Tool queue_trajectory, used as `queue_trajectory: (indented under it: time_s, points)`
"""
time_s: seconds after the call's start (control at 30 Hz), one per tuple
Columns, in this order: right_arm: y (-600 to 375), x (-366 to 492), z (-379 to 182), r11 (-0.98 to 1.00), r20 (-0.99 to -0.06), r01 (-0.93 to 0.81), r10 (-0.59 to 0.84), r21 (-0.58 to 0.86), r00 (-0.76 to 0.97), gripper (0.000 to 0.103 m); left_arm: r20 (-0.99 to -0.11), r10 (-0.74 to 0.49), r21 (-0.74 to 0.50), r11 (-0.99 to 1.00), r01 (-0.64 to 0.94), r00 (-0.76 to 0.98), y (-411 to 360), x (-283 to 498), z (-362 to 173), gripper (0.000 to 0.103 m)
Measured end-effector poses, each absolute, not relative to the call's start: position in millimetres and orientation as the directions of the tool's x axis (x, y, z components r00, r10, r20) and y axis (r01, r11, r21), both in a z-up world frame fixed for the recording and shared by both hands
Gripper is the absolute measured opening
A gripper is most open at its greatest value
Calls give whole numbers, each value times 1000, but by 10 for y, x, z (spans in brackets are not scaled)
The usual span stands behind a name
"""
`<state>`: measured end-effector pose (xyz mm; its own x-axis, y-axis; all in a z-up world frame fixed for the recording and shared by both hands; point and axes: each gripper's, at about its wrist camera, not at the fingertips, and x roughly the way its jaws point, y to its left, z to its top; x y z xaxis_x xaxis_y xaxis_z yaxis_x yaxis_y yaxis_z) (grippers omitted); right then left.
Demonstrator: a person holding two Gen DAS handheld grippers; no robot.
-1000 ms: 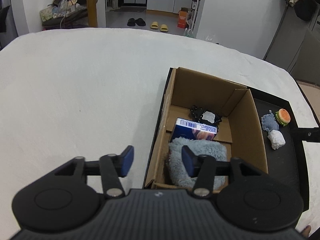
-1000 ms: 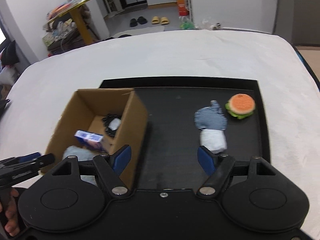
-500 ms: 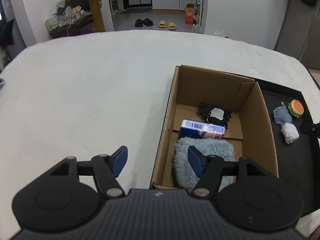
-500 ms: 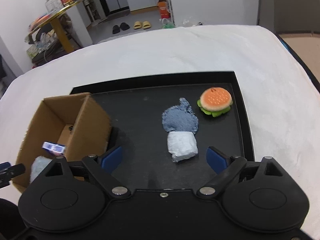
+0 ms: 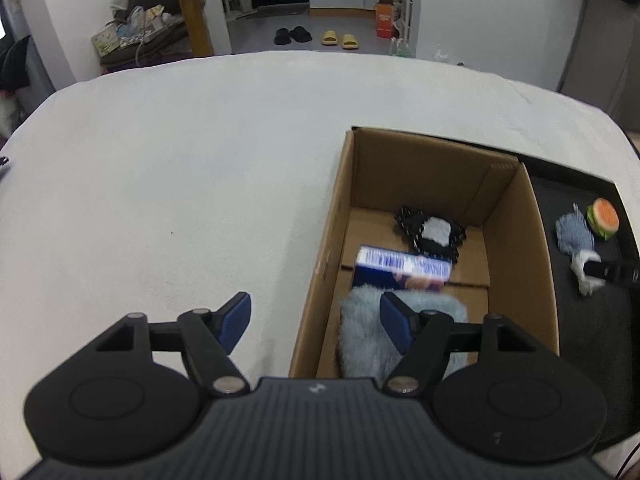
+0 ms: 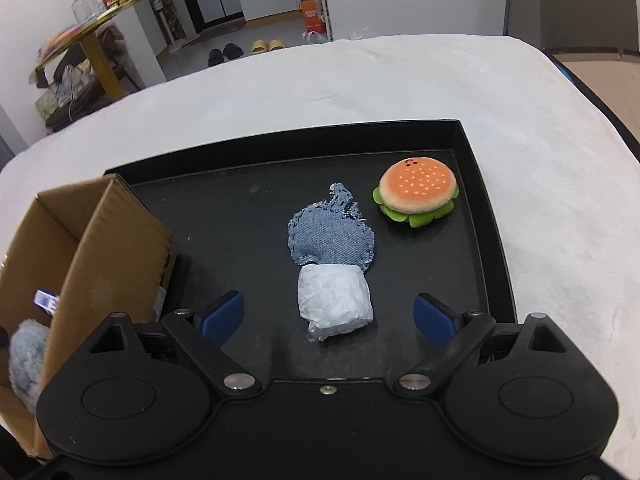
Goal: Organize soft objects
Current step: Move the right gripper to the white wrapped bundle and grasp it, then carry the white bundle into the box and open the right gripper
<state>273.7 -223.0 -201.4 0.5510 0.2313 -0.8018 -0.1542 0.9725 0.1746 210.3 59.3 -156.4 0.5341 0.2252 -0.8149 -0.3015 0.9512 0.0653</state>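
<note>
An open cardboard box (image 5: 512, 240) stands in the left end of a black tray (image 6: 280, 140). It holds a fluffy pale-blue cloth (image 5: 360, 332), a blue packet (image 5: 400, 266) and a black item with a grey patch (image 5: 432, 232). My left gripper (image 5: 316, 316) hovers over the box's near left wall; its jaws are opening and nothing is held between them. On the tray lie a denim scrap (image 6: 328, 236), a white crumpled wad (image 6: 334, 300) and a burger plush (image 6: 416, 192). My right gripper (image 6: 328, 314) is open, with its pads standing clear on either side of the wad.
A white cloth (image 5: 180, 200) covers the table all around the tray. The box's right wall (image 6: 104, 248) rises close to my right gripper's left finger. Beyond the table are a yellow-topped side table (image 6: 92, 28) and slippers (image 5: 336, 38) on the floor.
My right gripper came down toward the tray and shifted right, its jaws widened, and the white wad now sits between the fingers. My left gripper's jaws spread wider.
</note>
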Motion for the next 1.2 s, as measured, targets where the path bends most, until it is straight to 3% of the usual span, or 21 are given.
queue_trajectory:
  time_s: [0.37,0.43,0.5,1.2]
  points:
    - [-2232,2863,-2150,976,-812,-151,216,158,543,88,-818,234,90,955,-284,525,589,2258,-1591,70]
    - [-2220,2864,-2178,976,-818,-155,214,154,533,75,-818,236,98,956,-276,525,587,2260,-1599,70]
    - [-2212,2867,-2213,977,-831,-159,208,145,516,46,-818,238,100,955,-278,524,590,2262,-1606,70]
    - [-2292,2482,-1777,972,-804,-168,231,165,548,44,-817,184,75,973,-217,547,570,2045,-1466,70]
